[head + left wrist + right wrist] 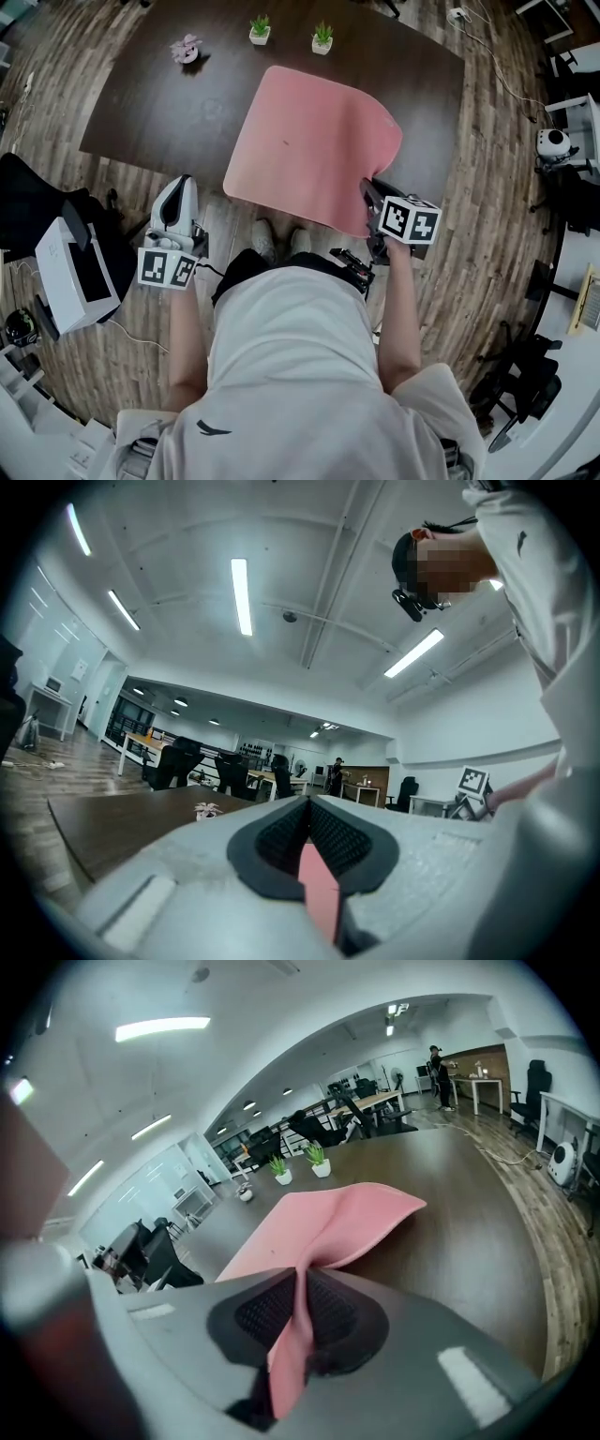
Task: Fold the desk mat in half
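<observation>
The pink desk mat [314, 141] lies on the dark brown table [169, 112]. Its near right corner is lifted, and the right side curls up off the wood. My right gripper [368, 195] is shut on that corner; in the right gripper view the mat [319, 1227] runs from the pinched jaws [302, 1274] out onto the table. My left gripper [178, 202] hangs left of the mat, off the table's near edge and apart from the mat. Its jaws [307, 803] are shut and point up and across the room. A thin pink strip shows between its pads; I cannot tell what it is.
Two small potted plants [260, 30] [322, 38] and a pink ornament [186, 49] stand along the table's far edge. A white box [70, 272] sits on the floor at the left. At the right are a white device [553, 143] and black chairs [525, 375].
</observation>
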{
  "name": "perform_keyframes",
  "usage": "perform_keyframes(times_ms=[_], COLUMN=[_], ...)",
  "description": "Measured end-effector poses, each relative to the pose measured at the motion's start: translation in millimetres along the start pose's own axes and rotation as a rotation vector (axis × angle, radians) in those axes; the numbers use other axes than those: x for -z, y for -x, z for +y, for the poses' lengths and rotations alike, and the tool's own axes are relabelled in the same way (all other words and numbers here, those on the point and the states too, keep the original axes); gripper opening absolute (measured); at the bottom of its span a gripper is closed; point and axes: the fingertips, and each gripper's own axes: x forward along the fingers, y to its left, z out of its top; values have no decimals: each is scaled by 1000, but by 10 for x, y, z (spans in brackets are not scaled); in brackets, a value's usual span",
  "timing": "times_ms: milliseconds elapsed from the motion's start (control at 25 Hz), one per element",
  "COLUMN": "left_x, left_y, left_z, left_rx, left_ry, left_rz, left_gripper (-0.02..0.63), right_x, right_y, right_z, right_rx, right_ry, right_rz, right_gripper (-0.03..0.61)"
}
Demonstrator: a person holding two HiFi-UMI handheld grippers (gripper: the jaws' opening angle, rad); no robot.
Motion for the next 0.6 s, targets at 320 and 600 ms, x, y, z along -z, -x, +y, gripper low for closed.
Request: perform_keyframes(times_ms=[320,600], left_x=[-25,-32], left_y=[143,251], left_z=[196,403], left_rx=[-51,-101], left_ry=[0,2], left_rz=[-2,4], left_gripper=[3,4], right_x=[-242,-316], right_y=[-322,-734], right_z=[572,961], right_rx=[-120,-193], right_ry=[56,98], right_rz=[10,57], right_gripper=[31,31])
